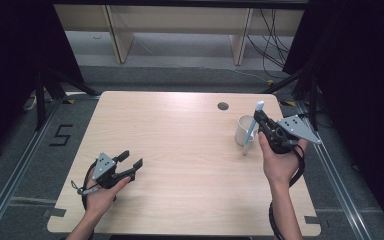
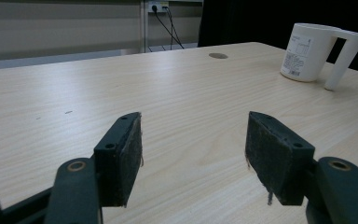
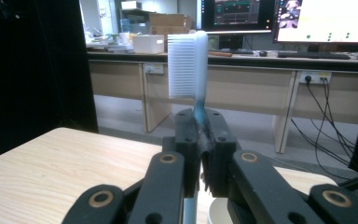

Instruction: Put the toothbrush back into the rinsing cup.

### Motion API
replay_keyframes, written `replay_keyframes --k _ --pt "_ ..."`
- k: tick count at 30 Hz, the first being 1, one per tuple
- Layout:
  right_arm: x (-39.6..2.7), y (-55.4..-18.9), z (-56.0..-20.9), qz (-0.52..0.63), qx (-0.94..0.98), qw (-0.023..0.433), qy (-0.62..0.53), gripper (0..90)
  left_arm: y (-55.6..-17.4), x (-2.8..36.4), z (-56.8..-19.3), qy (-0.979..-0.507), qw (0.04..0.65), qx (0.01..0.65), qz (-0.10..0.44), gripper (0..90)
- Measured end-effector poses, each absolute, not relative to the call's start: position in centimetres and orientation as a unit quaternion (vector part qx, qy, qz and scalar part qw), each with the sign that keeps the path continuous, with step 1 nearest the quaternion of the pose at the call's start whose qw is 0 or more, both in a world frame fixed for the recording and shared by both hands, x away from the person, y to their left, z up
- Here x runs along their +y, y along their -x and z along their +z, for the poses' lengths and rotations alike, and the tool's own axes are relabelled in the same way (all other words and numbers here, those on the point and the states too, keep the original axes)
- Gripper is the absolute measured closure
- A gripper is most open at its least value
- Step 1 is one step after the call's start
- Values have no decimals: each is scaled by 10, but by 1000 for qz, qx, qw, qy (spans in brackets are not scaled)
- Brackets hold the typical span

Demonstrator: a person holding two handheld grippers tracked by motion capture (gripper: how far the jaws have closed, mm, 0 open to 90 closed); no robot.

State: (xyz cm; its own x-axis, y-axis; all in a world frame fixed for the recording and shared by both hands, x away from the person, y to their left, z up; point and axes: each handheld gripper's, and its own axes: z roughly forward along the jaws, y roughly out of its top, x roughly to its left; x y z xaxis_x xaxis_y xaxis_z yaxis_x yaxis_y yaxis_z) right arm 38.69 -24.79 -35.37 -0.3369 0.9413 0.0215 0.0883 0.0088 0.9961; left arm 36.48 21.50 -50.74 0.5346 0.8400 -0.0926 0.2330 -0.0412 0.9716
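Holding a toothbrush (image 1: 251,129) in the right claw (image 1: 260,119), jaws clenched on its blue neck, bristle head (image 3: 187,64) up, handle slanting down beside the white mug (image 1: 243,129) near the bench's (image 1: 180,150) far right corner. Left claw (image 1: 130,161) released, jaws spread, resting idle at the near left, well apart. Likely step: carrying the brush to the mug. Next: centre the handle tip over the rim, lower it inside, then unclench without tipping the mug.

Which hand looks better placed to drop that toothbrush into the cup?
Right: its gripper already clamps the toothbrush right beside the cup. The left gripper rests open, far across the table.
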Motion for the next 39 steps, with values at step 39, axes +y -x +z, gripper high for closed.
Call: replay_keyframes --k 39 --pt "-261 -411 -359 543 581 395 -460 862 -365 215 -509 -672 562 402 266 362"
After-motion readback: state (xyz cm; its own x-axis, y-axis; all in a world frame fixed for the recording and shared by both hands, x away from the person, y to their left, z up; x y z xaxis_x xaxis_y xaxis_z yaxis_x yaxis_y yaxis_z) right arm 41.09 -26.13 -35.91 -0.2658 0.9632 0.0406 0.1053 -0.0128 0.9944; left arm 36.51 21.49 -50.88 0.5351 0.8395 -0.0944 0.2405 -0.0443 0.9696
